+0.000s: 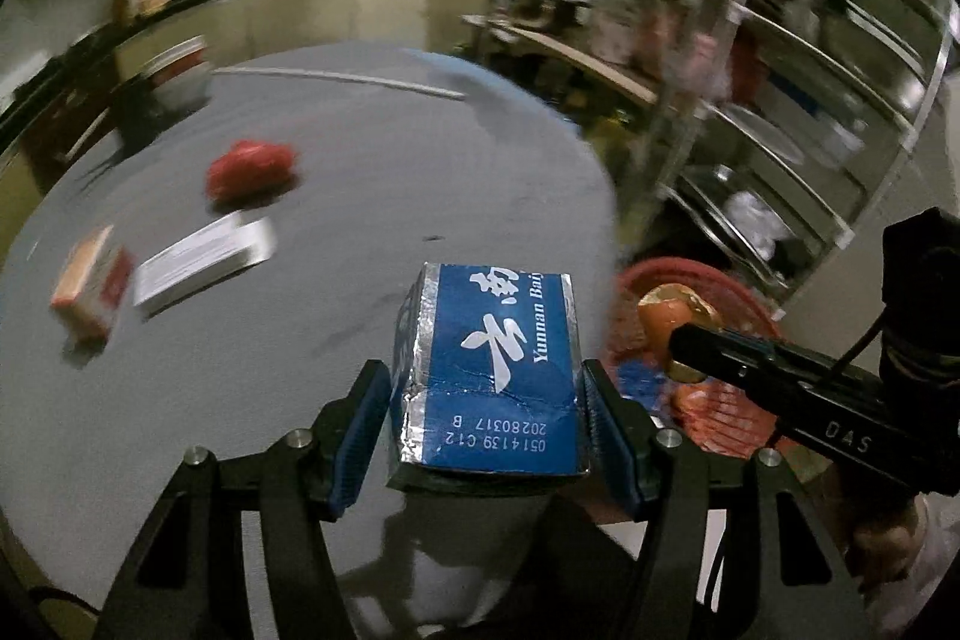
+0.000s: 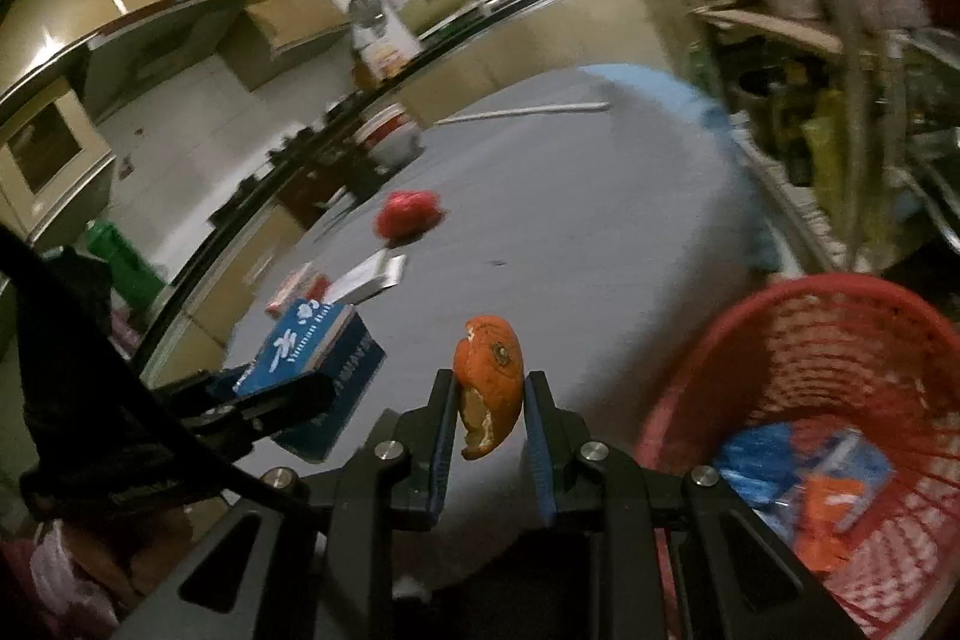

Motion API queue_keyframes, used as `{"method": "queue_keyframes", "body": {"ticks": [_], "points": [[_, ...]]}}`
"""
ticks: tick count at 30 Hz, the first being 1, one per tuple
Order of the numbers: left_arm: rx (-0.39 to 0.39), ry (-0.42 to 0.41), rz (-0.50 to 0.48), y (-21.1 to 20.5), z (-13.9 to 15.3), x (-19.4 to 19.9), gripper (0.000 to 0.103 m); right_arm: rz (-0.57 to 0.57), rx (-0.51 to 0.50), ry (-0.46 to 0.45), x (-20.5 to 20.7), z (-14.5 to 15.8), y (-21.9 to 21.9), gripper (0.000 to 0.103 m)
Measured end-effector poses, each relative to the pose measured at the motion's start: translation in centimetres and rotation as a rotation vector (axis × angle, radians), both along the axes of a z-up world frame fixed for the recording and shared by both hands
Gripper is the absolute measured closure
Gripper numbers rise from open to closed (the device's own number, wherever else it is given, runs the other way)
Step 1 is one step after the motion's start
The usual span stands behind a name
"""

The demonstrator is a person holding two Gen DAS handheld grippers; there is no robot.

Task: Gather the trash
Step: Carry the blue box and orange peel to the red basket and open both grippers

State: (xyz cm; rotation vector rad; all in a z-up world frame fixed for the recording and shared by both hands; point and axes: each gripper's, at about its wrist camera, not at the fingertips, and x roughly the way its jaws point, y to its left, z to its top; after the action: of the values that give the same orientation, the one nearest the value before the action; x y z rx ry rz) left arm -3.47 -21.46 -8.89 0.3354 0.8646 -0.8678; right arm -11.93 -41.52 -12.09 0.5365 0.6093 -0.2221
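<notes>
We see left gripper (image 1: 486, 400) clamped on blue box (image 1: 489, 370), box upright between pads, above grey table (image 1: 360, 148). Right gripper (image 2: 489, 418) pinches orange peel (image 2: 489, 382) between pads, beside red basket (image 2: 798, 340).

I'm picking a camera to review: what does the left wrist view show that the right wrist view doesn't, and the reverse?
Only the left wrist view: printed date code on the blue cardboard box, metal shelving rack.
Only the right wrist view: blue and orange wrappers inside the red mesh basket, green bin.
Both: box, orange peel, basket, crumpled red wrapper, grey table.
</notes>
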Motion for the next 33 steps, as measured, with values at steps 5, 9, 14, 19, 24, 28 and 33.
{"method": "queue_keyframes", "body": {"ticks": [5, 9, 14, 19, 24, 28, 33], "points": [[0.036, -0.004, -0.128, -4.5, -0.6, -2.6, 0.037, -0.141, -0.018, 0.030, -5.7, -0.3, -3.3, 0.079], [0.064, 0.028, -0.206, -7.4, -1.8, -4.2, 0.037, -0.261, 0.002, 0.060, -10.2, -1.2, -5.8, 0.079], [0.099, 0.068, -0.275, -10.7, -3.2, -5.8, 0.034, -0.359, 0.037, 0.091, -14.2, -2.4, -8.0, 0.077], [0.132, 0.112, -0.303, -13.1, -4.8, -5.8, 0.033, -0.398, 0.078, 0.113, -15.1, -3.2, -8.9, 0.076], [0.119, 0.153, -0.281, -13.2, -5.2, -4.9, 0.033, -0.436, 0.163, 0.092, -15.7, -3.4, -9.9, 0.074], [0.094, 0.153, -0.280, -13.1, -4.4, -4.6, 0.033, -0.449, 0.197, 0.030, -16.7, -3.0, -10.4, 0.070], [0.072, 0.118, -0.255, -11.8, -2.8, -3.7, 0.033, -0.453, 0.150, -0.029, -17.1, -1.3, -9.9, 0.069]]}}
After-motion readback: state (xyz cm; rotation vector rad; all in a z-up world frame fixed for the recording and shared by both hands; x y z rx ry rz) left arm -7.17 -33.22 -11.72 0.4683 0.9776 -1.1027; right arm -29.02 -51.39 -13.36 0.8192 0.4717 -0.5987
